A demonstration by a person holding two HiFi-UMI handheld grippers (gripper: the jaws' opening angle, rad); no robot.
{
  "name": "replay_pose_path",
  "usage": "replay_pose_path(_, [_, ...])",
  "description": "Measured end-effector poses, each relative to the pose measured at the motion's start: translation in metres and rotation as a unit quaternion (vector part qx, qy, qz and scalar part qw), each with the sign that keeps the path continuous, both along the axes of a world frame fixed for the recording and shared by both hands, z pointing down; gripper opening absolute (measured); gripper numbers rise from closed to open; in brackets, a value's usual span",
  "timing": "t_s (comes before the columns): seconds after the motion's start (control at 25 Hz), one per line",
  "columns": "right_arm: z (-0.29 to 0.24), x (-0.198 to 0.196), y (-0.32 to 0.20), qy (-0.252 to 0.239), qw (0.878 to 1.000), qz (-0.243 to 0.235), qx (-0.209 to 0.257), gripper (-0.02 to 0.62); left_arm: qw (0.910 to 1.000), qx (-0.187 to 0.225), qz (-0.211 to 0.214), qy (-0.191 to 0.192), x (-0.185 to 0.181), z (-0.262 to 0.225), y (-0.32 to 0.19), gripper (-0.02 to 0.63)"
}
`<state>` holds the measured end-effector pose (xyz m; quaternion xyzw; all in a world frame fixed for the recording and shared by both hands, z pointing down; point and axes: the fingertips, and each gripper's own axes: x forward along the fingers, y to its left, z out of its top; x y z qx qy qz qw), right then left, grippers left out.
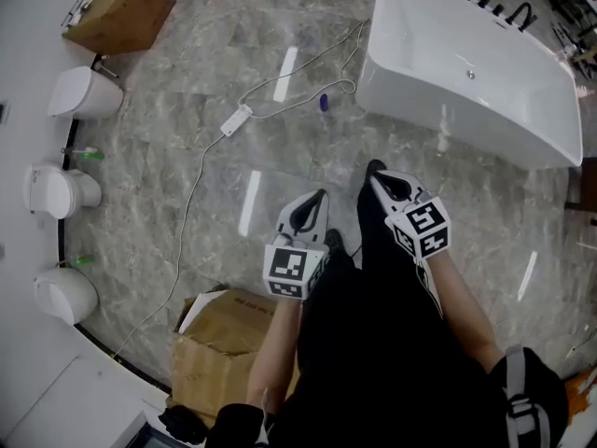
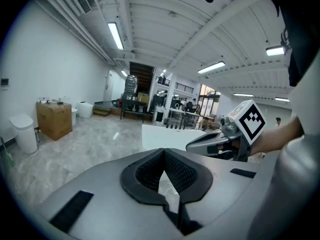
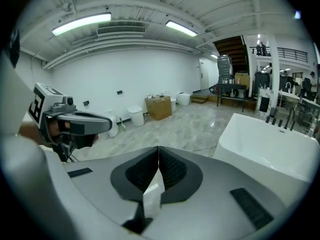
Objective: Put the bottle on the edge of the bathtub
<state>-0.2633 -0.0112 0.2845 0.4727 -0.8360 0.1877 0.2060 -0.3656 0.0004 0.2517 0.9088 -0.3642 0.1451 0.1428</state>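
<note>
A small purple bottle (image 1: 324, 102) lies on the marble floor just left of the white bathtub (image 1: 466, 73), by a loop of white cable. Both grippers are held at waist height, well short of the bottle and pointing toward it. My left gripper (image 1: 320, 195) is shut with nothing between its jaws, and its ribbed pads (image 2: 150, 171) meet at the tip. My right gripper (image 1: 375, 169) is also shut and empty, with its pads (image 3: 170, 166) closed together. The bathtub (image 3: 270, 144) fills the right of the right gripper view. I cannot make out the bottle in either gripper view.
A white cable and power strip (image 1: 235, 119) run across the floor. Three white toilets (image 1: 61, 189) line the left wall. One cardboard box (image 1: 126, 7) stands at the far left and another (image 1: 224, 343) by the person's legs. A black faucet (image 1: 518, 12) sits on the tub's far rim.
</note>
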Motion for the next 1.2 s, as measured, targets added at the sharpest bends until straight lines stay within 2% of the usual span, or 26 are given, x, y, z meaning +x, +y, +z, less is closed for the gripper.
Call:
replay_pose_path(0.16, [-0.016, -0.005, 0.054, -0.017, 0.999, 0.036, 0.008, 0.014, 0.9996, -0.007, 0.022, 0.018, -0.013, -0.009, 0.039, 0.012])
replay_pose_path(0.36, [-0.055, -0.009, 0.097, -0.048, 0.997, 0.027, 0.056, 0.014, 0.9987, 0.007, 0.031, 0.039, -0.023, -0.028, 0.07, 0.012])
replay_pose_path(0.56, [-0.089, -0.008, 0.107, -0.076, 0.993, 0.026, 0.086, 0.014, 0.9979, 0.027, 0.036, 0.046, -0.028, -0.045, 0.077, 0.012])
replay_pose_path(0.72, [-0.103, -0.015, 0.105, -0.073, 0.992, 0.024, 0.104, 0.014, 0.997, 0.036, 0.028, 0.062, -0.038, -0.058, 0.076, 0.012])
replay_pose_path(1.2, [-0.114, -0.011, 0.106, -0.074, 0.99, 0.028, 0.119, 0.014, 0.9956, 0.044, 0.048, 0.067, -0.022, -0.071, 0.067, 0.012])
